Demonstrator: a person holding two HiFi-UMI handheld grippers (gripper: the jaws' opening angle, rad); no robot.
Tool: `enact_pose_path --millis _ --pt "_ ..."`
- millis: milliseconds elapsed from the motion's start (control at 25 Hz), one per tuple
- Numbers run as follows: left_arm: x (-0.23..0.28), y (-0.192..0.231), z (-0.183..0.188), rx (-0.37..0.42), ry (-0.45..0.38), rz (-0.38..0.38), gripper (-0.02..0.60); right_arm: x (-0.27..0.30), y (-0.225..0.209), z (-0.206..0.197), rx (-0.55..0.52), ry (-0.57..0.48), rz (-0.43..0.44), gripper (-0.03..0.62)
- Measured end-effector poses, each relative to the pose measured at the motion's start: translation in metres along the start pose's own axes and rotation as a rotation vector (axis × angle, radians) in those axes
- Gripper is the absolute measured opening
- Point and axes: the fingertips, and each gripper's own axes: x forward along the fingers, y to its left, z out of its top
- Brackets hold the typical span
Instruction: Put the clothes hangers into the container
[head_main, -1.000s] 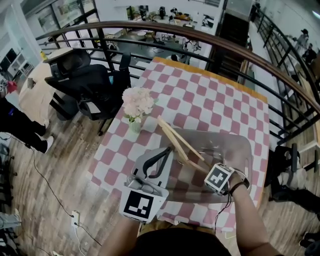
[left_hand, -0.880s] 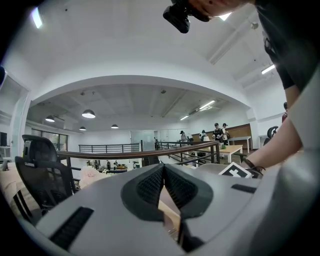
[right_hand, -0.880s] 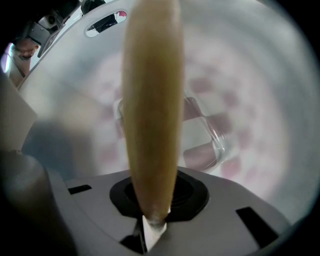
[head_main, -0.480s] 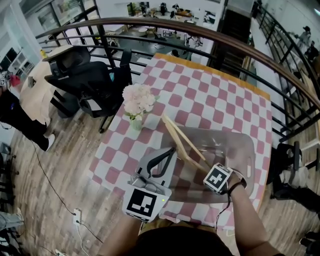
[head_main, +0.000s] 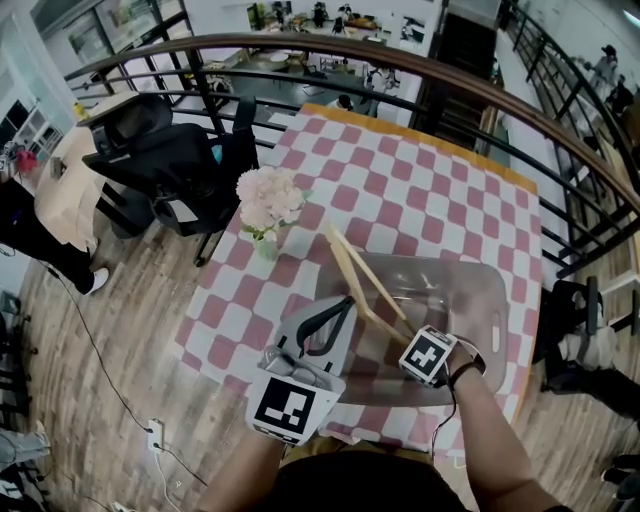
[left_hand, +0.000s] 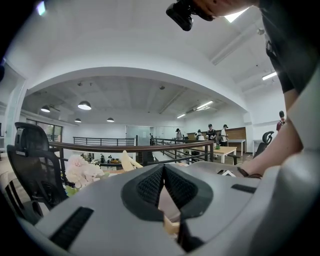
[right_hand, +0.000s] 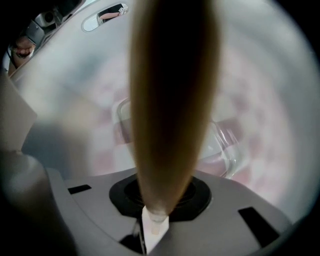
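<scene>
A pale wooden clothes hanger (head_main: 362, 285) slants up out of the clear plastic container (head_main: 492, 292). Its low end is clamped in the right gripper (right_hand: 159, 197), and its high end juts past the far-left rim toward the vase of flowers (head_main: 268, 208). The left gripper (left_hand: 163, 172), jaws pressed together, hovers at the near-left wall. The container's right half lies open on the checked tabletop (head_main: 420, 195).

Bright, even daylight; fisheye curvature at edges; close hanger (right_hand: 172, 100) badly out of focus.
</scene>
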Motion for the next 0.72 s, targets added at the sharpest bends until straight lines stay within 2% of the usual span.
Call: enact_pose_path --millis 160,400,600,720 --pt "0.003 -0.003 0.0 -0.011 -0.002 -0.009 0.009 0.008 0.001 0.005 -0.017 -0.018 -0.015 0.055" --pt "0.008 -0.004 -0.001 -0.015 0.002 -0.021 0.009 0.015 0.01 0.01 -0.033 -0.044 0.028 0.055" --pt "0.011 -0.006 -0.003 -0.012 0.015 -0.028 0.009 0.022 0.019 0.001 -0.077 0.015 0.061 0.061" --pt "0.013 -0.007 -0.004 -0.018 0.023 -0.032 0.009 0.026 0.019 -0.009 -0.086 0.059 0.054 0.141"
